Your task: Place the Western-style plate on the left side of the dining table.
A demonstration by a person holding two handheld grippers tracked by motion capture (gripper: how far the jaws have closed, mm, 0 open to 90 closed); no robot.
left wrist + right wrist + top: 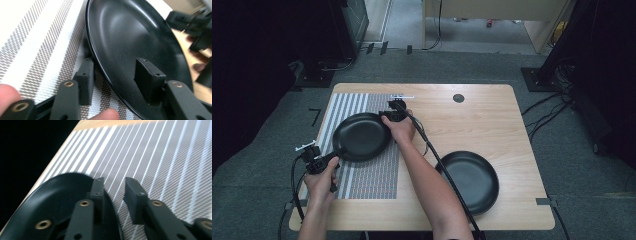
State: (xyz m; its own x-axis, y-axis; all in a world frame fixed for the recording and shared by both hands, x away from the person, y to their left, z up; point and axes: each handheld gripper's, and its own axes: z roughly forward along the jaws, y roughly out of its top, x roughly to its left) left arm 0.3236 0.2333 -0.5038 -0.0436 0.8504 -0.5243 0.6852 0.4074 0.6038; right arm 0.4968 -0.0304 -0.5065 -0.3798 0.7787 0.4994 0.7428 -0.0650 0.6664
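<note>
A black plate (361, 136) lies on a grey and white striped mat (372, 175) at the table's left. My left gripper (324, 161) is at the plate's near left rim. In the left gripper view its jaws (115, 62) straddle the rim of the plate (125, 30), one pad outside over the mat (37, 37) and one inside, with gaps on both sides. My right gripper (388, 116) is at the far right rim. Its jaws (114, 182) also stand apart across the plate's edge (57, 195), not pressing on it. Both grippers are open.
A second black plate (472, 180) rests on the bare wooden table (472, 120) at the near right, partly under my right forearm. A small dark round disc (458, 98) is set in the tabletop near the far edge. Cables trail from both grippers.
</note>
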